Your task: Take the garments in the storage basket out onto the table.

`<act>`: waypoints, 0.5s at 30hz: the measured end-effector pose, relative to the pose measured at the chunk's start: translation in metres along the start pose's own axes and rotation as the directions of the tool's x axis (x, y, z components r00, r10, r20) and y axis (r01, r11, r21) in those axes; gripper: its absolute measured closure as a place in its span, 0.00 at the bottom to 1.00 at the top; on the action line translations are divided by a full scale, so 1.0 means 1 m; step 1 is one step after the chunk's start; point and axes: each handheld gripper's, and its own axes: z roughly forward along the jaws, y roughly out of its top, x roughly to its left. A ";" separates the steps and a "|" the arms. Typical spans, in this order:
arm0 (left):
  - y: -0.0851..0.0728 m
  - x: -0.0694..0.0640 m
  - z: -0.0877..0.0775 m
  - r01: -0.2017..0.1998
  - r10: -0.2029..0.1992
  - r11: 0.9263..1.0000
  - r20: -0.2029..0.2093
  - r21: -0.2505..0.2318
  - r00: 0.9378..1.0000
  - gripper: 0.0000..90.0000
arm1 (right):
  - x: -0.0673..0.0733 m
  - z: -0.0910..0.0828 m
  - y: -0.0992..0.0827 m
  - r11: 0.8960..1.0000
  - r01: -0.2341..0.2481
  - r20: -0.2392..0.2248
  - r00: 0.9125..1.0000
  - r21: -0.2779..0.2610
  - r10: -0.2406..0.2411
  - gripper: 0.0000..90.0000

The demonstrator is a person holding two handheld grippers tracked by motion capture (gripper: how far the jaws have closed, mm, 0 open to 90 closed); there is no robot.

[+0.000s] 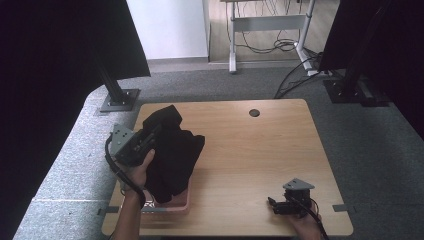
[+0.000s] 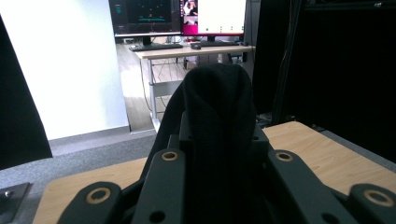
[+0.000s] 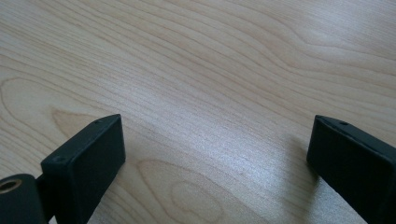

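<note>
Your left gripper [image 1: 145, 140] clamps the black garment [image 1: 172, 152], which hangs above the pink basket [image 1: 175, 204]. Lift until the hem clears the rim. Your right gripper [image 1: 280, 206] rests wide open, empty, on the table [image 1: 250, 150].

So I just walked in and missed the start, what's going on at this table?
A person works a gripper in each hand. The left gripper is shut on a black cloth, held up over a pink tray at the table's near left edge. The right gripper rests open and idle on the bare wood, near right.
</note>
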 end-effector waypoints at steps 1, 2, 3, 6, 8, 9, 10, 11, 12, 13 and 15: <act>0.000 0.000 0.001 -0.001 0.001 1.000 0.000 0.001 1.000 0.84 | 0.000 0.000 0.000 1.000 0.000 0.000 1.000 0.000 0.000 0.04; 0.000 -0.001 0.001 0.000 0.000 1.000 0.002 0.001 1.000 0.84 | 0.000 0.000 0.000 1.000 0.000 0.000 1.000 0.000 0.000 0.04; 0.001 -0.001 0.002 0.001 -0.001 1.000 0.002 0.003 1.000 0.84 | 0.000 0.000 0.000 1.000 0.000 0.000 1.000 0.000 0.000 0.04; 0.002 -0.002 0.003 0.004 -0.004 1.000 0.002 0.000 1.000 0.84 | 0.000 0.000 0.000 1.000 0.000 0.000 1.000 0.000 0.000 0.04; 0.003 -0.003 0.004 0.004 -0.004 1.000 0.002 0.000 1.000 0.84 | 0.000 0.000 0.000 1.000 0.000 0.000 1.000 0.000 0.000 0.04; 0.004 -0.003 0.004 0.003 -0.003 1.000 0.004 0.000 1.000 0.84 | 0.000 0.000 0.000 1.000 0.000 0.000 1.000 0.000 0.000 0.04; 0.004 -0.004 0.004 0.002 -0.002 1.000 0.005 0.000 1.000 0.84 | 0.000 0.000 0.000 1.000 0.000 0.000 1.000 0.000 0.000 0.04; 0.005 -0.004 0.005 0.003 -0.003 1.000 0.006 -0.001 1.000 0.84 | 0.000 0.000 0.000 1.000 0.000 0.000 1.000 0.000 0.000 0.04; 0.005 -0.005 0.005 0.002 -0.002 1.000 0.008 -0.002 1.000 0.84 | 0.000 0.000 0.000 1.000 0.000 0.000 1.000 0.000 0.000 0.04; 0.006 -0.006 0.006 0.002 -0.002 1.000 0.010 -0.002 1.000 0.84 | 0.000 0.000 0.000 1.000 0.000 0.000 1.000 0.000 0.000 0.04; 0.007 -0.007 0.007 0.001 -0.001 1.000 0.012 -0.003 1.000 0.84 | 0.000 0.000 0.000 1.000 0.000 0.000 1.000 0.000 0.000 0.04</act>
